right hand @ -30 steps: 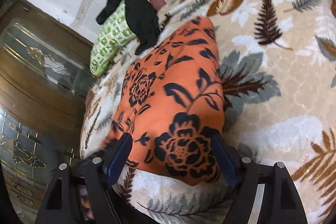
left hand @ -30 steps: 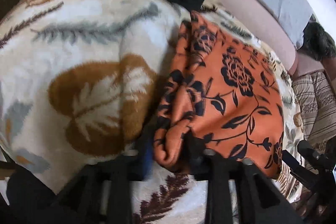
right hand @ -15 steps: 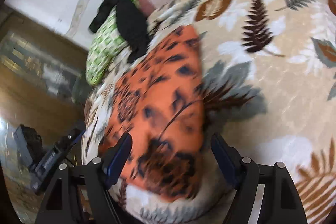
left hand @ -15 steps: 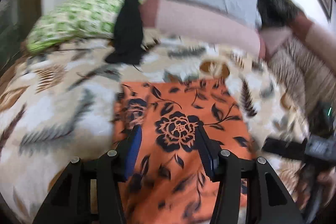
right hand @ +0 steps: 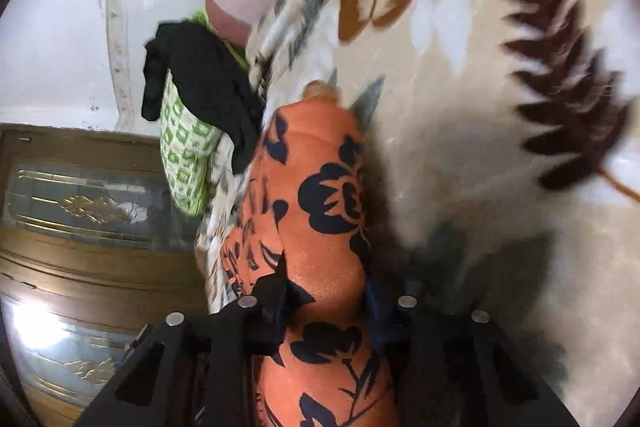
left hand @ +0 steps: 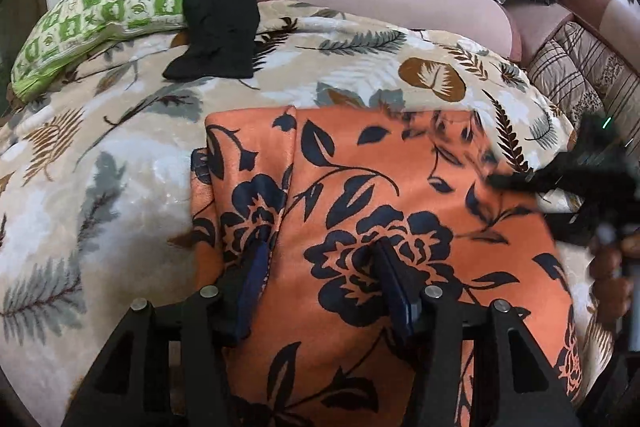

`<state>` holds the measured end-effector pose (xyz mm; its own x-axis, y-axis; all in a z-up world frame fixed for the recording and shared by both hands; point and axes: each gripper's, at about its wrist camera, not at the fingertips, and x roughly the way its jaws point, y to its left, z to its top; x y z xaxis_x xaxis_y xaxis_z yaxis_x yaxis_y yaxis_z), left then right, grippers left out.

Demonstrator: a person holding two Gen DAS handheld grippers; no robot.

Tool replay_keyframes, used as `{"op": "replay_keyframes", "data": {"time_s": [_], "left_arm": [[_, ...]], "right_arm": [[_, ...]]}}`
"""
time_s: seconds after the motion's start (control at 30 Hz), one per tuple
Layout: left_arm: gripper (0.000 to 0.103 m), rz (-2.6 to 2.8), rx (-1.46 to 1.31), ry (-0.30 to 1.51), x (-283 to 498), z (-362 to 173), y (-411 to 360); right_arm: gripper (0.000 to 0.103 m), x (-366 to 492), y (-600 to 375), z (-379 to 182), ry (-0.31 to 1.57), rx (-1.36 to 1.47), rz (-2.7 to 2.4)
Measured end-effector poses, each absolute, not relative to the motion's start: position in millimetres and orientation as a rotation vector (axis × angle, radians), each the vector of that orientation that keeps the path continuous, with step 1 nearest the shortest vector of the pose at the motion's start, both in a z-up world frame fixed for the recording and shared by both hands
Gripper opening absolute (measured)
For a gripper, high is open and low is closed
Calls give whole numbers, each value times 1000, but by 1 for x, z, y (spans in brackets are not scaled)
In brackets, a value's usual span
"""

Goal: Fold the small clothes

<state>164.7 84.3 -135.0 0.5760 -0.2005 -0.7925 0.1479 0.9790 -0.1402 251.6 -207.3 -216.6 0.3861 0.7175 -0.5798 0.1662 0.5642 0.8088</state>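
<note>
I see the orange black-flowered cloth [left hand: 400, 187] folded on the bed [left hand: 120, 187]; my right tool [right hand: 326, 301] has just been closing and pinches a ridge of it at six o'clock; my left tool [left hand: 320, 267], just widening, stands released over it.

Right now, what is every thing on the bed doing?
Orange cloth: lying flat on the blanket, its left edge folded over.
Left tongs: open, tips resting on the cloth.
Right tongs: just closed, shut on the cloth's bunched edge.
Black garment: unfolded, draped over the pillow.
Green pillow: lying at the bed's far corner.
</note>
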Motion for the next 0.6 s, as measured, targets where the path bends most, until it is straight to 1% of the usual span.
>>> {"op": "replay_keyframes", "data": {"time_s": [0.03, 0.07, 0.13, 0.17, 0.2, 0.27, 0.37, 0.43, 0.47, 0.5, 0.53, 0.57, 0.6], "left_arm": [[57, -200, -53, 935, 166, -134, 83], [57, -197, -52, 937, 163, -130, 83], [58, -202, -73, 931, 156, -120, 87], [58, -203, -92, 916, 147, -112, 91], [61, -204, -117, 895, 137, -104, 96], [63, -205, -167, 858, 113, -93, 105], [69, -203, -201, 846, 88, -95, 113], [69, -174, -182, 893, 89, -115, 113], [71, -136, -159, 932, 94, -129, 115], [71, -148, -214, 972, 98, -139, 121], [71, -169, -333, 994, 99, -144, 133], [68, -157, -415, 999, 97, -141, 143], [68, -139, -435, 974, 92, -132, 148]], "right_arm": [[32, 251, -212, -231, 1166, 1017, 425], [35, 249, -214, -230, 1146, 1048, 446], [54, 243, -216, -207, 1105, 1006, 456], [75, 238, -218, -199, 1093, 988, 454], [79, 230, -219, -187, 1072, 962, 455], [80, 208, -220, -176, 1078, 920, 472], [80, 173, -211, -178, 1122, 922, 500], [80, 158, -201, -192, 1155, 933, 528], [75, 158, -190, -202, 1194, 920, 577], [47, 157, -183, -208, 1216, 882, 581], [42, 154, -183, -213, 1230, 891, 539], [39, 151, -187, -214, 1218, 934, 525], [38, 146, -191, -210, 1197, 958, 509]]}}
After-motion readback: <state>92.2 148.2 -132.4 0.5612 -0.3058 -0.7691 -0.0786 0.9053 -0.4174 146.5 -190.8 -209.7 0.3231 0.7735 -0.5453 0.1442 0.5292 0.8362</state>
